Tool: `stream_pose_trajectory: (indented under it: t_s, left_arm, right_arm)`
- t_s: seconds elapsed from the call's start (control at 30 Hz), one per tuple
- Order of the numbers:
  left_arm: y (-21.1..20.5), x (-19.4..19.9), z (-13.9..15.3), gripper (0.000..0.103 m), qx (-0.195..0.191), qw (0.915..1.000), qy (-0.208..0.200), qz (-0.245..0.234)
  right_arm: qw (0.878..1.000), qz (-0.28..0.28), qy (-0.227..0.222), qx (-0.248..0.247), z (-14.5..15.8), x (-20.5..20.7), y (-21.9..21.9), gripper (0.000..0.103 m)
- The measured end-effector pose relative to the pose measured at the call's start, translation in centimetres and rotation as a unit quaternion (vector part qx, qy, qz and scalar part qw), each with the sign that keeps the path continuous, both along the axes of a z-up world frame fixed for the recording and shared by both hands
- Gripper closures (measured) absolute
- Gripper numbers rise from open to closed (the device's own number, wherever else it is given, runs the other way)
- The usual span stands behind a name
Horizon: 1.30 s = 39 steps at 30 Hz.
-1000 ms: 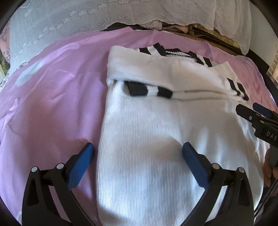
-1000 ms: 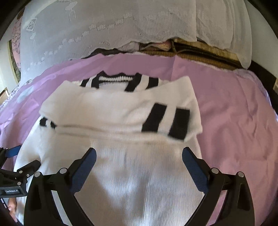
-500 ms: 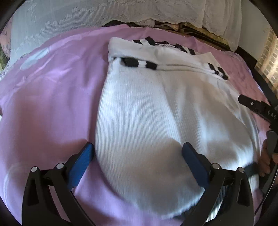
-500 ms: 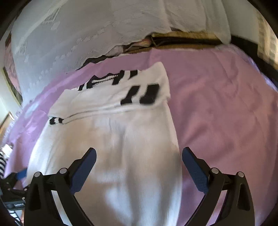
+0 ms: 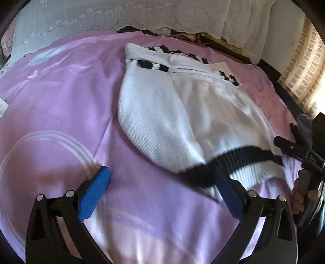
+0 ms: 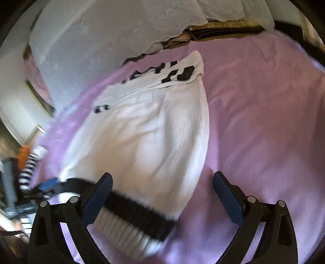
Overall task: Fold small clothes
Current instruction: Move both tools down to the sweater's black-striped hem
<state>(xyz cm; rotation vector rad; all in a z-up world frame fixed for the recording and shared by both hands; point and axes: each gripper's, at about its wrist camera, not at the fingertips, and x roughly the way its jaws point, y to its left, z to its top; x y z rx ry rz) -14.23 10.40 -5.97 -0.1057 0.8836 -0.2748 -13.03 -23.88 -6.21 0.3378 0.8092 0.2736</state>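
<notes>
A white knit sweater (image 5: 182,113) with black stripes lies on a bed covered by a lilac sheet (image 5: 61,105), its sleeves folded across the chest at the far end, near the white lace bedding (image 5: 121,14) along the head of the bed. The black-and-white ribbed hem (image 5: 249,162) is at the near end, toward the foot edge of the bed.

In the left wrist view, the left gripper (image 5: 160,193) hovers over the bare sheet just left of the sweater's near corner. Its blue-padded fingers (image 5: 93,195) are spread wide apart with nothing between them; the right-hand pad sits at the blurred dark hem corner, and whether it touches the cloth cannot be told. At the far right edge of this view, a hand (image 5: 300,197) wraps the handle of the other gripper beside the hem's right end.

In the right wrist view, the right gripper (image 6: 162,195) is low over the hem (image 6: 132,219), its fingers (image 6: 229,197) likewise wide apart and clamping nothing. The left pad overlaps the dark hem band, while the right pad is over plain sheet (image 6: 264,101) past the sweater's side edge. The sweater body (image 6: 146,132) stretches away from the gripper toward the head of the bed. The left part of this view is smeared by motion; a blue pad and a striped shape show there, too blurred to tell more.
</notes>
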Motion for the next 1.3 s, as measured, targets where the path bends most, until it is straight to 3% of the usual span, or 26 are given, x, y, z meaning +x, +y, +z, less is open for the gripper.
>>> stream_pose_trajectory:
  t_s: [0.07, 0.23, 0.37, 0.57, 0.7, 0.77, 0.87, 0.97, 1.03, 1.13, 1.2, 1.3]
  left_arm:
    - [-0.2, -0.7, 0.0, 0.004, -0.003, 0.9999, 0.002, -0.015]
    - [-0.5, -0.4, 0.1, 0.004, -0.006, 0.9992, 0.007, -0.038]
    - [-0.3, 2.4, -0.1, 0.004, -0.062, 0.9964, 0.031, -0.048]
    - [-0.6, 6.7, -0.3, 0.004, -0.117, 0.9909, 0.049, -0.045]
    - [-0.3, 6.2, 0.0, 0.005, -0.177, 0.9804, 0.049, -0.07]
    - [-0.8, 4.6, 0.7, 0.005, -0.228, 0.9633, 0.042, -0.135]
    - [-1.5, 2.3, 1.8, 0.005, -0.227, 0.9583, 0.008, -0.173]
    - [-1.7, 0.9, 1.9, 0.005, -0.221, 0.9565, 0.0, -0.191]
    - [-1.4, 0.4, 1.6, 0.005, -0.196, 0.9646, 0.003, -0.177]
    - [-0.2, 1.4, 0.8, 0.005, -0.19, 0.9722, 0.025, -0.135]
    - [1.2, 1.8, 0.5, 0.005, -0.217, 0.9685, 0.033, -0.117]
    - [3.0, 1.0, 1.8, 0.005, -0.251, 0.962, -0.002, -0.107]
  right_arm:
    - [0.998, 0.012, -0.001, 0.057, -0.2, -1.1, -1.3, 0.003]
    - [0.996, 0.04, 0.0, 0.084, -0.1, -2.2, -1.6, 0.003]
    - [0.995, 0.035, 0.0, 0.095, -0.1, -1.8, -1.3, 0.003]
    - [0.992, 0.043, 0.008, 0.12, -0.3, 0.6, -0.5, 0.003]
    - [0.99, 0.047, 0.004, 0.133, -0.4, 1.0, -0.3, 0.003]
    - [0.988, 0.052, -0.001, 0.145, -0.4, 0.9, -0.6, 0.003]
    - [0.986, 0.051, -0.004, 0.161, -0.4, 0.8, -1.2, 0.004]
    - [0.985, 0.052, -0.006, 0.162, -0.4, 0.6, -1.2, 0.004]
    - [0.986, 0.052, -0.005, 0.158, -0.4, 0.7, -1.0, 0.004]
    - [0.988, 0.052, -0.005, 0.147, -0.3, 0.6, -0.8, 0.004]
    - [0.988, 0.052, -0.005, 0.145, -0.3, 0.5, -0.7, 0.004]
    - [0.987, 0.053, -0.007, 0.154, -0.4, 0.4, -0.9, 0.004]
